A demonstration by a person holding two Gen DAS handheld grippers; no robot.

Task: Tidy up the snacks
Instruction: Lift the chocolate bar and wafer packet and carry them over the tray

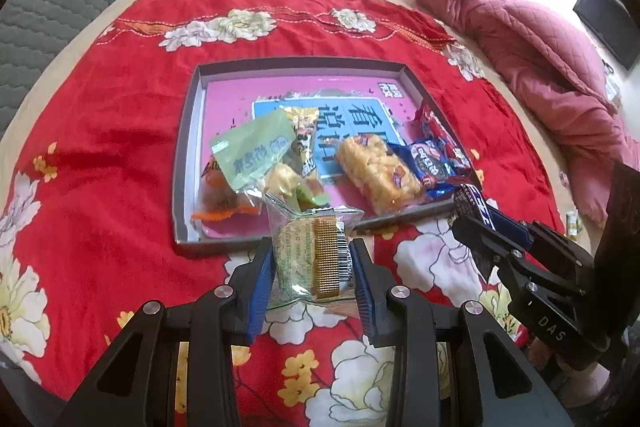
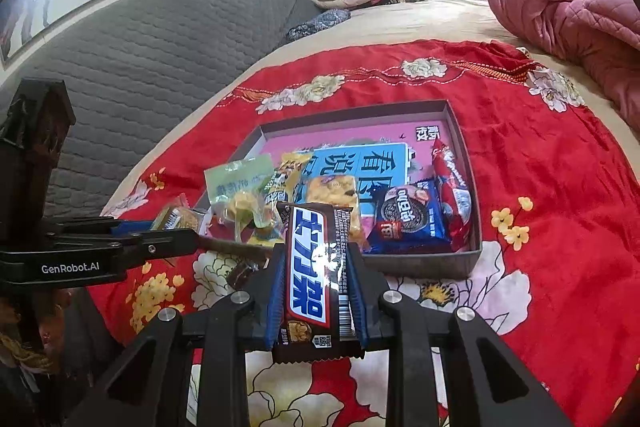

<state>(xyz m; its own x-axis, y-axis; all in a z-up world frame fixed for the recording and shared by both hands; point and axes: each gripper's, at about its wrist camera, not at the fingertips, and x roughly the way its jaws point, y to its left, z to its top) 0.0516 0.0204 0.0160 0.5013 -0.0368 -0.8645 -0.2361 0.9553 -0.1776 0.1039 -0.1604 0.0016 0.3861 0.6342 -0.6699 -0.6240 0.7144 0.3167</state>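
Note:
My left gripper [image 1: 314, 261] is shut on a clear-wrapped green and gold pastry packet [image 1: 310, 259], held above the red cloth just in front of the tray's near rim. My right gripper [image 2: 316, 267] is shut on a brown chocolate bar [image 2: 310, 275] with a blue and white label, also in front of the tray. The grey shallow tray [image 1: 188, 163] with a pink floor holds several snacks: a green packet [image 1: 252, 151], a yellow rice cracker bar [image 1: 378, 175], a blue cookie pack [image 1: 430, 167] and a red pack [image 2: 452, 187].
The tray [image 2: 476, 255] lies on a red floral cloth [image 1: 100, 147] spread over a beige bed. A pink quilt [image 1: 532, 43] is heaped at the right. A grey padded headboard [image 2: 152, 59] stands at the left. A small brown candy [image 2: 240, 275] lies on the cloth.

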